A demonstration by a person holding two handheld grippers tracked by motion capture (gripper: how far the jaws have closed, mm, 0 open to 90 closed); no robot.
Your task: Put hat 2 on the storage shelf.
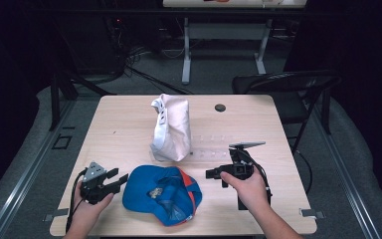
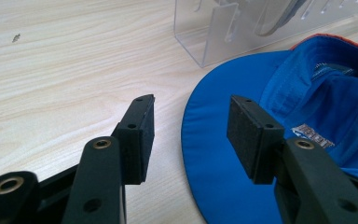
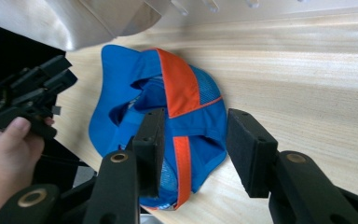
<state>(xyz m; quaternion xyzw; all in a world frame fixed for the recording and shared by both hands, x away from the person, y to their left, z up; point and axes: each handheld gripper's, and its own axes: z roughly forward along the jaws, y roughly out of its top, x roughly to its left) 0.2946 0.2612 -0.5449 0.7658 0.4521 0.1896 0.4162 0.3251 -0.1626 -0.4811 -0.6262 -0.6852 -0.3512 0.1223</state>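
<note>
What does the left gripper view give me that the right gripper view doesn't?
Left gripper view: the left gripper with open jaws at the brim of the blue cap, one jaw over bare table, plus the cap's inner label and a clear plastic stand. Right gripper view: the right gripper, also open, above the cap's orange panel, and the left hand. Both: the cap and wooden table.

The counter (image 1: pixel 119 124) under both tongs was pale wood with a smooth, faintly shiny grain. Between the left tongs (image 2: pixel 191 128) and the right tongs (image 3: pixel 193 149) lay a blue cap (image 1: pixel 161 194) of matt cloth, with an orange mesh-like panel and a smooth brim. The pads (image 2: pixel 142 140) were rough black foam on matt plastic, and beyond the cap stood a glossy clear plastic stand (image 2: pixel 223 32) and a soft, creased cream cloth bag (image 1: pixel 171 127).
</note>
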